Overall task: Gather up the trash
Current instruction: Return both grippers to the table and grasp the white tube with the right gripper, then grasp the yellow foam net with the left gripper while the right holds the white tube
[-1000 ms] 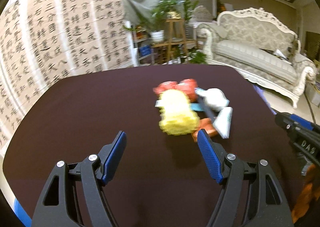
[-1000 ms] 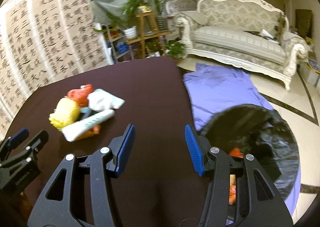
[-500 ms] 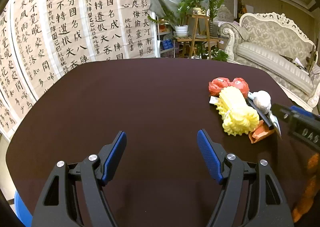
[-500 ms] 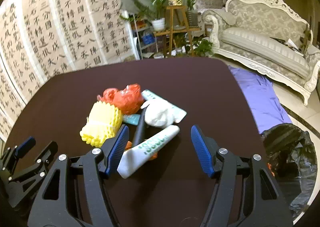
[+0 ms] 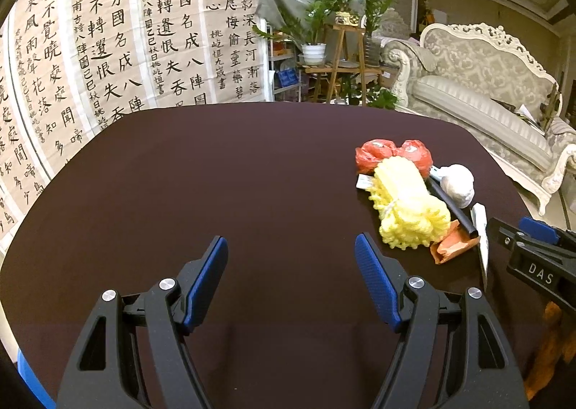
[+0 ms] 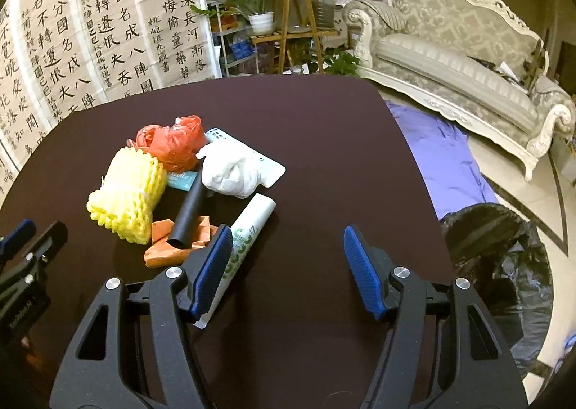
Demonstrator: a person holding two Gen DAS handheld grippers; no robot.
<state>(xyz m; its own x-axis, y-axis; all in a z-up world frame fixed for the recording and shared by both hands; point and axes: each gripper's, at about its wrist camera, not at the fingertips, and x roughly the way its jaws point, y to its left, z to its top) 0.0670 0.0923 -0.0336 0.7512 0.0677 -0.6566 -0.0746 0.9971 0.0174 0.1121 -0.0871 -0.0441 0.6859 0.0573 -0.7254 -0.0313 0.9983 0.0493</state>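
Observation:
A heap of trash lies on the dark table (image 6: 324, 142): yellow foam netting (image 6: 126, 193), a red plastic bag (image 6: 172, 146), a crumpled white tissue (image 6: 230, 175), a black tube (image 6: 189, 214), an orange wrapper (image 6: 169, 247) and a white-and-green tube (image 6: 241, 239). My right gripper (image 6: 284, 257) is open and empty, its left finger just over the white-and-green tube. My left gripper (image 5: 291, 261) is open and empty, left of the heap; the netting (image 5: 406, 207) lies just beyond its right finger.
A black trash bag (image 6: 496, 257) stands open on the floor right of the table, beside a purple cloth (image 6: 442, 157). A cream sofa (image 6: 450, 59), a plant stand (image 6: 295, 23) and calligraphy sheets (image 5: 108, 41) stand behind the table.
My right gripper swung left from the trash bag and moved down close to the heap. My left gripper turned left, so the heap shifted to its right side.

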